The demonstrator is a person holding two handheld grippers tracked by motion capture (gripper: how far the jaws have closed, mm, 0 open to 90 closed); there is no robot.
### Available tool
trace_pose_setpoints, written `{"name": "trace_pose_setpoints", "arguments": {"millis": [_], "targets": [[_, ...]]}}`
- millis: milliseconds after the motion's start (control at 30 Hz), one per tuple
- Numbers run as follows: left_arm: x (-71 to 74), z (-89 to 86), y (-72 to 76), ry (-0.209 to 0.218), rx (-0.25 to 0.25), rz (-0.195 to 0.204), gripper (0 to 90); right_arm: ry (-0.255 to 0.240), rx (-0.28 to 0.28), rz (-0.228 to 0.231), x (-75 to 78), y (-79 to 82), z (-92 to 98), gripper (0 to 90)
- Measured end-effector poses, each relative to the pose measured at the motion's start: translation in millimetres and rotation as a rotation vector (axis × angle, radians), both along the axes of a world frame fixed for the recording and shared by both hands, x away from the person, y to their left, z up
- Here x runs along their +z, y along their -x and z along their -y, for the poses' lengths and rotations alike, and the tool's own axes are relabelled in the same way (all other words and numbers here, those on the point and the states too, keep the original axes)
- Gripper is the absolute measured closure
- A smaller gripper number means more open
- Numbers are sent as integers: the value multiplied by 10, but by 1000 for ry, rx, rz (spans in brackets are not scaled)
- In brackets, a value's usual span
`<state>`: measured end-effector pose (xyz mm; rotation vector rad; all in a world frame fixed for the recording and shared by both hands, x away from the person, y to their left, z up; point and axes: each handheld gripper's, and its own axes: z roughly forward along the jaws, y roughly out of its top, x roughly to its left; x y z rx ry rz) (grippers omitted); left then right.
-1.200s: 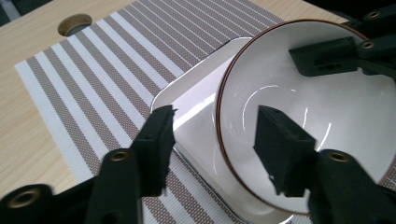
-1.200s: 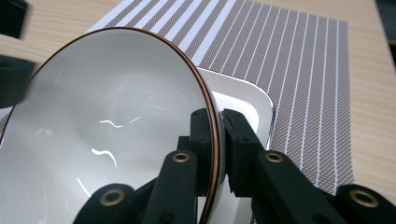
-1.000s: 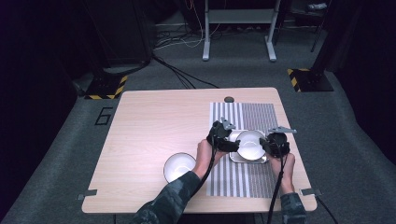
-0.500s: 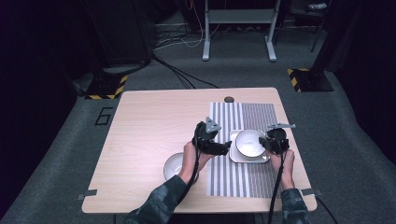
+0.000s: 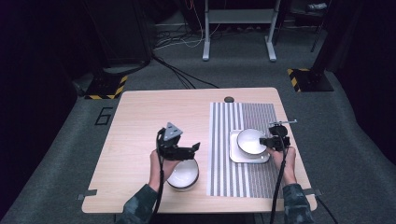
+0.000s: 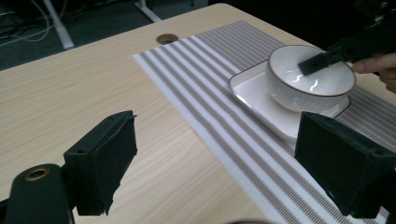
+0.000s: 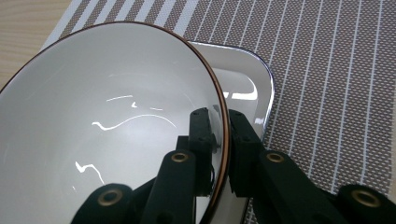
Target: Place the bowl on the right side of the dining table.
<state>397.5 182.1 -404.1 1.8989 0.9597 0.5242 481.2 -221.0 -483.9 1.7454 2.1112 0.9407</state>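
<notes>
Nearest the person, a white bowl [image 5: 183, 174] sits on the bare wood of the desk [image 5: 140, 116], close to its front edge and just left of the striped placemat [image 5: 243, 116]. The left gripper [image 5: 195, 147] hangs just above this bowl with nothing between its pads; its jaws have just been opening and stand wide apart (the left gripper view shows only desk and mat between the two black pads [image 6: 105, 163]). Farther right, on the placemat, a second white bowl [image 5: 251, 141] with a thin brown rim rests on a white square plate [image 5: 238, 156]. The right gripper [image 5: 265, 141] is clamped on the right-hand wall of that bowl: in the right gripper view one finger [image 7: 201, 140] lies inside the bowl [image 7: 102, 121] and the other outside, pinching the rim. Beyond, near the desk's far edge, is a small round cable hole [image 5: 229, 99].
</notes>
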Motion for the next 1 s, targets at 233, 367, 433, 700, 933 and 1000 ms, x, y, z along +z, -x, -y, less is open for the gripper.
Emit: {"name": "trace_pose_setpoints", "arguments": {"millis": [233, 367, 433, 700, 933, 1000], "targets": [[-85, -537, 150, 14, 101, 18, 109, 7, -6, -13, 15, -9, -21, 821], [-178, -794, 239, 20, 167, 19, 100, 9, -10, -10, 14, -2, -45, 820], [-240, -919, 275, 24, 195, 11, 97, 9, -11, -8, 12, 0, -52, 820], [-679, -1243, 328, -23, 272, -82, 93, 12, 8, -3, 11, 17, -127, 820], [-1003, -1303, 317, -80, 272, -137, 77, 13, 13, 4, 7, 33, -170, 820], [-1037, -1294, 314, -98, 269, -142, 77, 12, 15, 5, 6, 31, -170, 820]]}}
